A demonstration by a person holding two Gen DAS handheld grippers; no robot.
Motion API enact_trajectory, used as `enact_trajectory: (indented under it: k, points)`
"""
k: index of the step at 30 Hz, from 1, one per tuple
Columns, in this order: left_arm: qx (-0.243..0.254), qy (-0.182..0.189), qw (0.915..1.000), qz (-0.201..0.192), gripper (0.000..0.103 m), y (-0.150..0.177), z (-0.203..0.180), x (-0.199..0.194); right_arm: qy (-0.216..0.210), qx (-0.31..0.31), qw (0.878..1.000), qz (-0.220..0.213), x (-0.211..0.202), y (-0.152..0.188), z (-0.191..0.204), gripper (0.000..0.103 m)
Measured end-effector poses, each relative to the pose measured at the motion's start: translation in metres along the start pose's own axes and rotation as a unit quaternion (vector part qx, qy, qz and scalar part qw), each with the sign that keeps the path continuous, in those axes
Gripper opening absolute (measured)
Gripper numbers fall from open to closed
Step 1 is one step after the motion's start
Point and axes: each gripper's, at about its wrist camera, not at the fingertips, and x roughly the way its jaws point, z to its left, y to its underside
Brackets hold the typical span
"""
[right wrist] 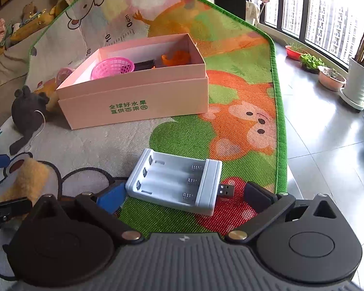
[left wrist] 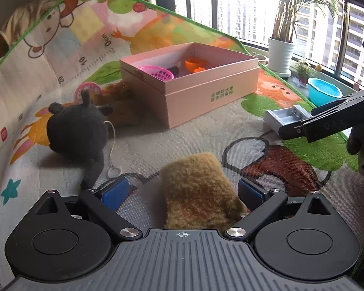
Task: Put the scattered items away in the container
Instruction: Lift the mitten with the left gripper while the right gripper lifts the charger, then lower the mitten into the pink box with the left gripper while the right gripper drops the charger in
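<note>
A pink cardboard box (left wrist: 194, 89) (right wrist: 138, 99) stands open on the play mat, holding a pink basket (left wrist: 157, 72), an orange toy (left wrist: 195, 65) and a dark item. My left gripper (left wrist: 183, 190) is open, its blue pads on either side of a brown fuzzy plush (left wrist: 196, 189) lying on the mat. A white battery charger (right wrist: 177, 181) with a USB plug lies between the pads of my open right gripper (right wrist: 184, 195). A dark grey plush toy (left wrist: 77, 131) (right wrist: 29, 114) lies left of the box.
A pink round toy (left wrist: 88, 89) and a yellow-brown toy (left wrist: 119, 92) sit behind the grey plush beside the box. The mat's green edge (right wrist: 280, 126) borders a tiled floor with potted plants (right wrist: 359, 82) and a blue basin (left wrist: 324, 93) by the window.
</note>
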Motion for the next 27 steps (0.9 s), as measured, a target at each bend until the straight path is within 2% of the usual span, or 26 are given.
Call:
enact_trajectory:
  k: [11, 12, 13, 17, 21, 24, 27]
  points:
    - [-0.007, 0.037, 0.9993, 0.004, 0.1, 0.007, -0.006, -0.009, 0.036, -0.003, 0.999, 0.005, 0.007, -0.003, 0.012, 0.103]
    - [-0.003, 0.042, 0.9991, 0.005, 0.1, 0.008, -0.008, -0.011, 0.039, -0.007, 0.999, 0.003, 0.007, -0.002, 0.014, 0.102]
    - [0.004, 0.045, 0.999, 0.006, 0.1, 0.009, -0.01, -0.013, 0.038, -0.015, 0.999, -0.002, 0.007, -0.001, 0.016, 0.097]
    - [0.016, 0.062, 0.9979, 0.015, 0.1, 0.015, -0.014, -0.014, -0.011, -0.057, 0.998, -0.008, -0.001, 0.005, 0.024, 0.095]
    - [0.016, 0.063, 0.9977, 0.022, 0.1, 0.017, -0.018, -0.009, -0.063, -0.134, 0.989, -0.015, -0.015, 0.021, 0.03, 0.095]
    - [0.016, 0.064, 0.9975, 0.023, 0.1, 0.016, -0.021, -0.005, -0.057, -0.179, 0.982, -0.03, -0.026, 0.031, 0.033, 0.097]
    - [0.018, 0.064, 0.9975, 0.025, 0.1, 0.015, -0.023, -0.003, -0.044, -0.175, 0.983, -0.03, -0.03, 0.034, 0.028, 0.101]
